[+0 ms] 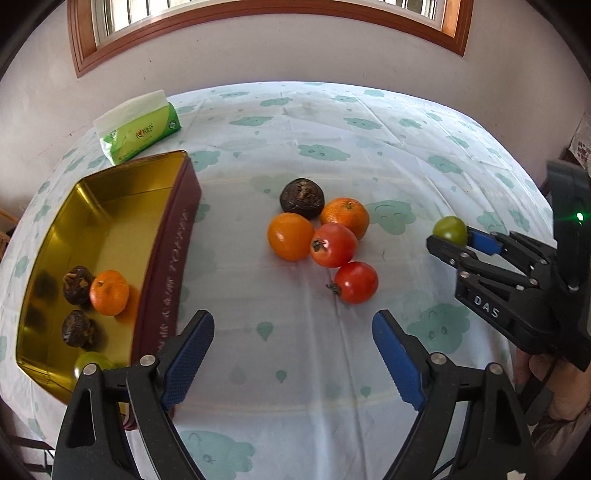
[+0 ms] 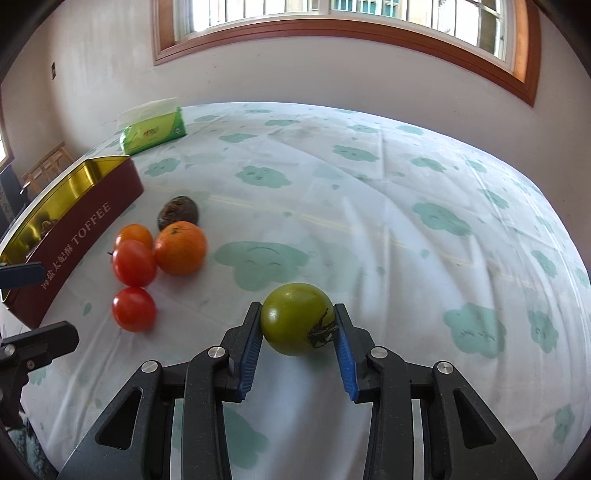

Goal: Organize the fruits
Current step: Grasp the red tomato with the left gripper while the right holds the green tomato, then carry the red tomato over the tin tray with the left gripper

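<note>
My right gripper (image 2: 297, 308) is shut on a green tomato (image 2: 297, 319), held just above the tablecloth; in the left wrist view this tomato (image 1: 448, 228) sits at the right, in the right gripper (image 1: 451, 238). My left gripper (image 1: 293, 317) is open with nothing between its fingers, beside the toffee tin (image 1: 168, 240). In front of it lie two red tomatoes (image 1: 355, 282), two oranges (image 1: 290, 236) and a dark brown fruit (image 1: 302, 197), bunched together. The tin's gold inside holds an orange (image 1: 109, 292), two dark fruits (image 1: 77, 284) and a green tomato (image 1: 90, 363), partly hidden by my left finger.
A green tissue pack (image 1: 138, 129) stands behind the tin near the table's far left edge. A cloth with green cloud prints (image 2: 369, 221) covers the round table. A wall with a wood-framed window (image 2: 332, 33) rises behind. A person's hand (image 1: 554, 387) holds the right gripper.
</note>
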`<state>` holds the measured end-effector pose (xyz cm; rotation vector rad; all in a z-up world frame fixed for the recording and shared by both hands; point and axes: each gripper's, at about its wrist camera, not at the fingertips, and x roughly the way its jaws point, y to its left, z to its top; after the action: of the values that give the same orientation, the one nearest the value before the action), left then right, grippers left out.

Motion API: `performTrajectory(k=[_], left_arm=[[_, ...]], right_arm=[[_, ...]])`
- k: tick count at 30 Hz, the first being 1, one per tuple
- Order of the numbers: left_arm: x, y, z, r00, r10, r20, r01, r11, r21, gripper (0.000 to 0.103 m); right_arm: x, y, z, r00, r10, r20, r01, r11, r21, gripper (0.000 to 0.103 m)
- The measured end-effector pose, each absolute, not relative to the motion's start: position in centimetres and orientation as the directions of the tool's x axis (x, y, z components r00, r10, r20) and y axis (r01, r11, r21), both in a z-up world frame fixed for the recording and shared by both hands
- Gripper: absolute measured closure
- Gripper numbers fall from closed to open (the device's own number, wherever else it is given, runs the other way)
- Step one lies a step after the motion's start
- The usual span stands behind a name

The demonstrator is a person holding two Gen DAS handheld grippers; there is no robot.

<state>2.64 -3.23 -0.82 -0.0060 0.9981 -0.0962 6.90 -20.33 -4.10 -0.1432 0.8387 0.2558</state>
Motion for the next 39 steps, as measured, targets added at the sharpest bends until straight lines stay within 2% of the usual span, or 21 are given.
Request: performTrajectory(k=[13,19,21,29,39], left_arm=[[5.5,-5.2,-2.5,0.497,-0.110,-0.861,0.030,0.993,-0.110,0.028],[6.2,-6.4,-3.1,0.493,-0.097,-0.865,0.044,0.995,-0.087,0.040],[6.3,-6.6,-3.3,0.489,-0.091,-0.868,0.046,0.996,-0.079,0.049],[5.7,-6.9,-3.3,0.491,-0.119,-0.863,0.073,0.993,-0.096,0.071],[3.8,-5.8,-2.7,0.492,-0.148,-0.858,0.088,0.989,-0.120,0.073]], right_arm=[[6.7,-23.0,-4.4,0.630,0.163,-0.759,-0.220,0.975,0.026,0.065],[6.6,-23.0,-4.4,0.632,0.162,-0.758,-0.220,0.975,0.025,0.064],[6.6,-23.1,-4.4,0.631,0.162,-0.758,-0.220,0.975,0.025,0.064],[6.6,-23.0,-4.4,0.632,0.160,-0.759,-0.220,0.975,0.023,0.064],[6.7,-22.9,-4.4,0.631,0.160,-0.759,-0.220,0.975,0.022,0.064]])
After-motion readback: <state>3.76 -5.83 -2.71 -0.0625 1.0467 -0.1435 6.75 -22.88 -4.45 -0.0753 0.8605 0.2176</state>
